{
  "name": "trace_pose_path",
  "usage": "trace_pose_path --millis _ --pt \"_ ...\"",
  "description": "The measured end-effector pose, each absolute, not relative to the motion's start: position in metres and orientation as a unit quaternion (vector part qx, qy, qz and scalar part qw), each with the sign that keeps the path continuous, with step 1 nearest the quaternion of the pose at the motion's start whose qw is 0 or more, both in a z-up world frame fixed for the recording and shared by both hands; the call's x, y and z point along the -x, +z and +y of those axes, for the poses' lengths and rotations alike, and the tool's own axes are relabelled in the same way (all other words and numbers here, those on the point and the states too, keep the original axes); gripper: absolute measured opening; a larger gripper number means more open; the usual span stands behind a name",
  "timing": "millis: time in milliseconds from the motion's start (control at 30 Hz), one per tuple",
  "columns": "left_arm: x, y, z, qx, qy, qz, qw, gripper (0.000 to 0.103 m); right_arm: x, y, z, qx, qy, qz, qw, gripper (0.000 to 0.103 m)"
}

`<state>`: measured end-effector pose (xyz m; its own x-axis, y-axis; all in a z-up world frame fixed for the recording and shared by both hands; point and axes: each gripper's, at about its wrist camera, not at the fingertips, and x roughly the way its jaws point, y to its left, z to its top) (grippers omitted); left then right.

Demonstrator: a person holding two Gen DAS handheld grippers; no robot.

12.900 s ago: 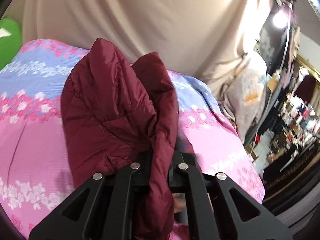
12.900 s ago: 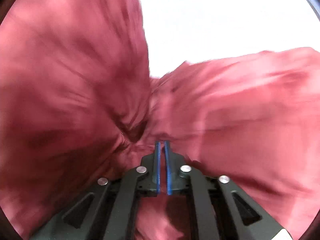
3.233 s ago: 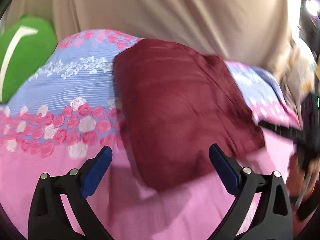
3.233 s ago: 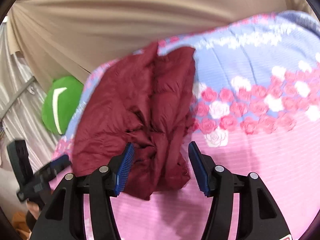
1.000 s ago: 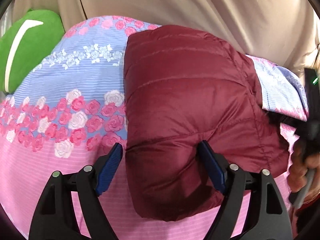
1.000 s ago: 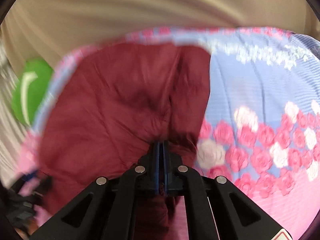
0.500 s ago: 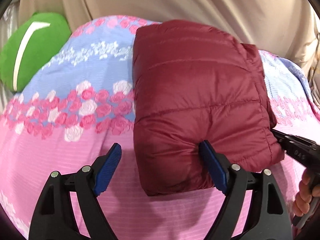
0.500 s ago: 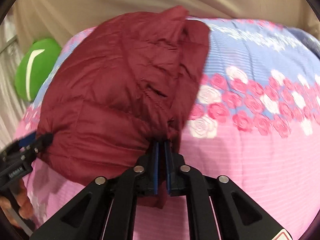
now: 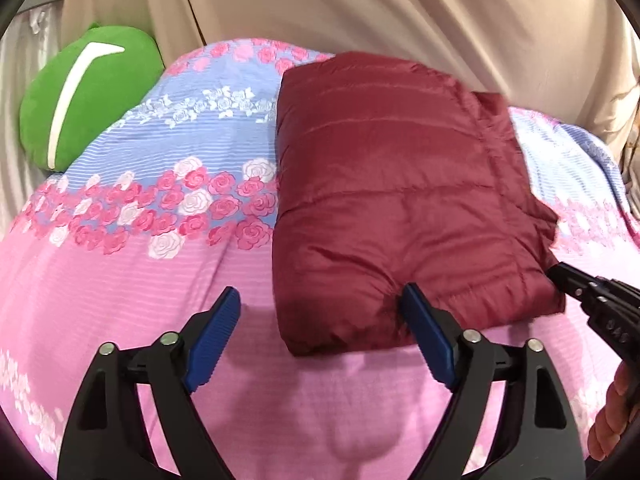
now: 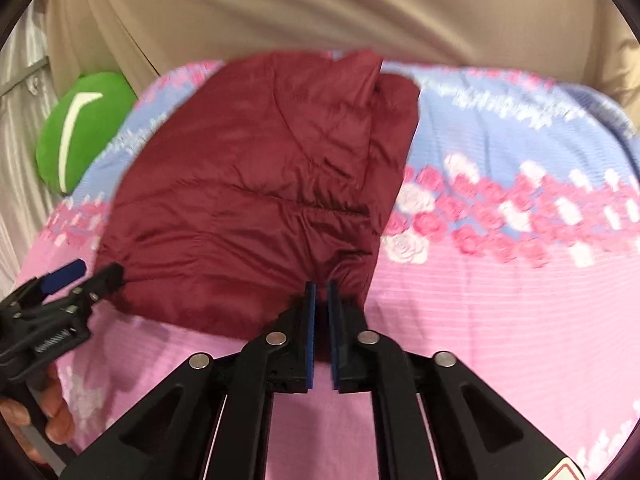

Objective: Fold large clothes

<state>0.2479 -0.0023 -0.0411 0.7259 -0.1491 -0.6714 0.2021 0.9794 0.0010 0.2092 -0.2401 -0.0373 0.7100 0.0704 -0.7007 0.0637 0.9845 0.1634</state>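
A dark red puffer jacket (image 9: 400, 200) lies folded into a thick rectangle on the flowered bedspread (image 9: 120, 280). It also shows in the right wrist view (image 10: 260, 200). My left gripper (image 9: 320, 308) is open and straddles the jacket's near left corner, its right pad touching the fabric. My right gripper (image 10: 321, 292) is shut on the jacket's near right edge, a fold of fabric pinched between the blue pads. The right gripper shows at the right edge of the left wrist view (image 9: 592, 300); the left gripper shows at the left of the right wrist view (image 10: 80, 280).
A green cushion (image 9: 84, 96) lies at the bed's far left corner. A beige curtain (image 9: 360, 4) hangs behind the bed. The bedspread runs pink in front and blue with roses further back.
Both grippers have drawn back toward the bed's near edge. The jacket has been pulled flatter and squarer. The right gripper stays shut on its edge; the left stays open.
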Motion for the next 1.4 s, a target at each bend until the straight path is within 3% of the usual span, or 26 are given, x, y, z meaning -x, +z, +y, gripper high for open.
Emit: trace_pose_path --millis 33,167,300,700,1000,1400 --pt "-0.239 -0.039 -0.004 -0.038 -0.091 0.348 0.932 0.087 -0.202 -0.033 -0.240 -0.089 0.000 0.373 0.923 0.011" --pt "-0.210 -0.036 -0.016 -0.052 -0.076 0.313 0.945 0.093 -0.169 -0.033 -0.238 -0.095 -0.022 0.352 0.931 0.036" --pt "-0.193 -0.040 -0.024 -0.053 -0.077 0.309 0.947 0.095 -0.144 -0.051 -0.231 -0.074 -0.050 0.351 0.932 0.051" --pt "-0.163 -0.061 -0.029 -0.043 -0.062 0.320 0.945 0.096 -0.110 -0.072 -0.232 -0.075 -0.077 0.360 0.927 0.069" --pt "-0.152 -0.061 -0.039 -0.069 -0.051 0.307 0.948 0.097 -0.104 -0.069 -0.213 -0.041 -0.069 0.352 0.933 0.076" --pt "-0.150 -0.062 -0.043 -0.082 -0.051 0.305 0.948 0.097 -0.101 -0.069 -0.207 -0.040 -0.080 0.346 0.934 0.076"
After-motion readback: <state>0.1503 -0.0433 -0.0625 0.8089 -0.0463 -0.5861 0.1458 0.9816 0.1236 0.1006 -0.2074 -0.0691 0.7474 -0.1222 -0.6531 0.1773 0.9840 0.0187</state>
